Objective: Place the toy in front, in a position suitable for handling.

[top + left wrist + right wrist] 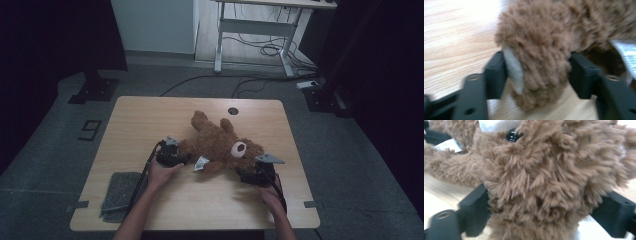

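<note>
A brown teddy bear (220, 142) lies on its back across the middle of the wooden table (145, 125), head toward the right. My left gripper (182, 157) is at the bear's left end. In the left gripper view a furry paw (541, 62) with a pale sole patch sits between the jaws of my left gripper (536, 75), and both pads touch it. My right gripper (247, 174) is at the head. In the right gripper view the bear's head (549, 182), with a black eye (512, 135), fills the gap of my right gripper (544, 212), fur against both pads.
A white label (201, 163) hangs from the bear's body. A grey cloth (120, 196) lies at the table's front left corner. A round cable hole (232, 111) sits near the far edge. Beyond the table stand a desk frame (220, 45) and floor cables.
</note>
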Action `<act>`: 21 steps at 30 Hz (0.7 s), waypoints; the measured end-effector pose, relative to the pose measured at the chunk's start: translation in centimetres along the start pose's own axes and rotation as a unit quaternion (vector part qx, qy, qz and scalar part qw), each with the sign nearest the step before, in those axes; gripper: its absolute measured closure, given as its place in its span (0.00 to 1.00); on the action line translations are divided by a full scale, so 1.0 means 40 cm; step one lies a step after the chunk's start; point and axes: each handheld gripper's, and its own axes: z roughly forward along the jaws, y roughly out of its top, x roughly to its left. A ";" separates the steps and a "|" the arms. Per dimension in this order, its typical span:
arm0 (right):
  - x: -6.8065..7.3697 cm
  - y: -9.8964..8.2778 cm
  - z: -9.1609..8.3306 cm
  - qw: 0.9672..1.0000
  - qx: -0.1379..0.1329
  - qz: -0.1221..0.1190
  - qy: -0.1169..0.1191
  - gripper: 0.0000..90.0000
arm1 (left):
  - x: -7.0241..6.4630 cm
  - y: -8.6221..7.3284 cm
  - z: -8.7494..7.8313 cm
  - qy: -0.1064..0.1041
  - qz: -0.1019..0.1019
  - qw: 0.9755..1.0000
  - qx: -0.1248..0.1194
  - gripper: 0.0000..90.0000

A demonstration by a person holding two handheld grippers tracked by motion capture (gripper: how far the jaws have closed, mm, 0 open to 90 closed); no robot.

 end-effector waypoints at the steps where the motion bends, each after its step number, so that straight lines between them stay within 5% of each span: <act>1: -0.004 0.000 0.002 1.000 -0.003 0.005 0.003 0.21 | 0.000 -0.001 0.001 0.000 0.000 1.000 -0.002 0.53; 5: -0.006 -0.001 0.000 1.000 -0.002 0.002 0.005 0.41 | -0.017 -0.002 -0.008 0.013 0.012 1.000 -0.010 0.71; 10: -0.013 0.001 -0.005 1.000 -0.010 0.001 0.008 0.57 | -0.024 0.002 -0.061 0.010 0.015 0.999 -0.039 0.79; 16: -0.013 0.007 -0.008 0.999 -0.039 -0.004 0.008 0.66 | -0.048 0.020 -0.157 -0.002 0.040 0.996 -0.074 0.81; 21: -0.013 0.028 -0.033 0.997 -0.070 -0.019 0.026 0.67 | -0.068 0.003 -0.215 -0.014 0.039 0.994 -0.100 0.81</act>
